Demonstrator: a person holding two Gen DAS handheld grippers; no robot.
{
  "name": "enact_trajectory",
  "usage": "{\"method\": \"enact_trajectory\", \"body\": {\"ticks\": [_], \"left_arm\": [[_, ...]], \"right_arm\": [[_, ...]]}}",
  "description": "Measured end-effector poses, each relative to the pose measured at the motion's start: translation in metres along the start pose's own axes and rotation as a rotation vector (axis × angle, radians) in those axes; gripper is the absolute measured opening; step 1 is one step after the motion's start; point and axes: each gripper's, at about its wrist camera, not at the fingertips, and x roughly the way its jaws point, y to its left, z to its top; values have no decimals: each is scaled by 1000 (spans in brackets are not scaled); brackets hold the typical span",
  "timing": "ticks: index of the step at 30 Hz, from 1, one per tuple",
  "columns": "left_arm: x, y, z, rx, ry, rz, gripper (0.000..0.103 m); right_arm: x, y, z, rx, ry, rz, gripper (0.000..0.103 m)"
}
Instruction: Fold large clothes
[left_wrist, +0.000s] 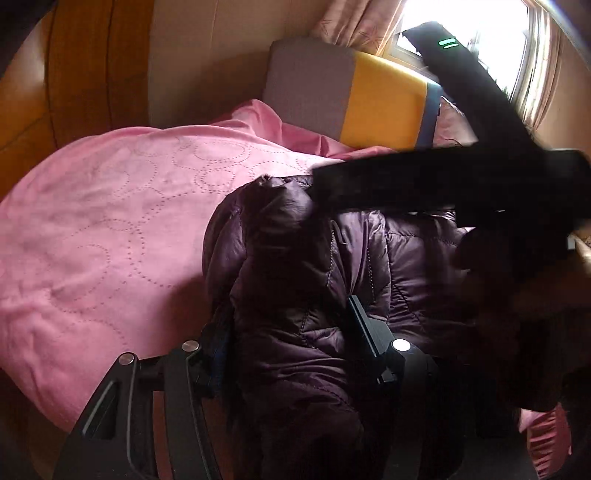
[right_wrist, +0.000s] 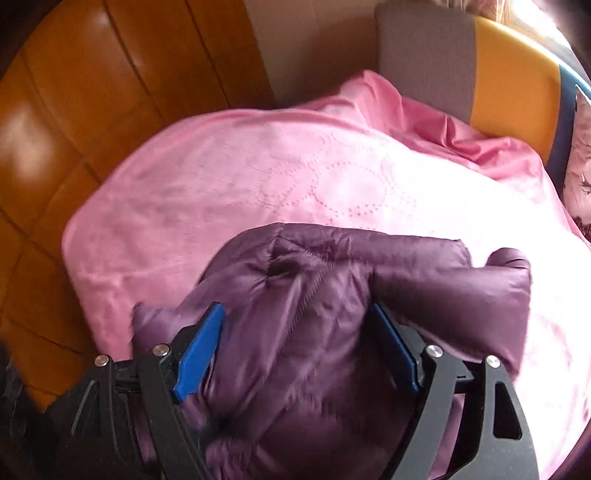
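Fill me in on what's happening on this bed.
A person with a handheld gripper in each hand is folding a dark purple quilted puffer jacket on a pink blanket. The left gripper has a bunched part of the jacket between its fingers. The right gripper straddles the jacket with its jaws wide. The jacket lies partly folded, still bunched.

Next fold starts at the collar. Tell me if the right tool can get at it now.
Probably yes: the right tool stands open over the jacket, and the collar lies uncovered just ahead.
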Motion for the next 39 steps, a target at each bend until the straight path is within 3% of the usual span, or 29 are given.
{"method": "enact_trajectory", "body": {"ticks": [4, 7, 14, 17, 26, 32, 35, 39], "left_arm": [[8, 9, -8, -30, 6, 15, 54], [5, 13, -9, -42, -6, -6, 54], [-12, 10, -7, -38, -40, 2, 69], [-17, 10, -7, -37, -50, 8, 70], [-23, 13, -11, -35, -52, 7, 70], [-21, 18, -12, -36, -46, 0, 76], [-16, 27, -12, -48, -32, -15, 84], [0, 46, -12, -94, 28, -120, 92]], "right_arm": [[30, 34, -32, -60, -4, -100, 86], [29, 35, -37, -41, -20, -62, 87], [-37, 17, -46, 56, -126, 64, 96], [-63, 6, -53, 109, -164, 96, 100], [-124, -44, -99, 279, -236, 137, 101], [-128, -87, -151, 453, -222, 234, 101], [-119, -99, -174, 523, -202, 308, 101], [-95, -105, -197, 566, -117, 448, 101]]}}
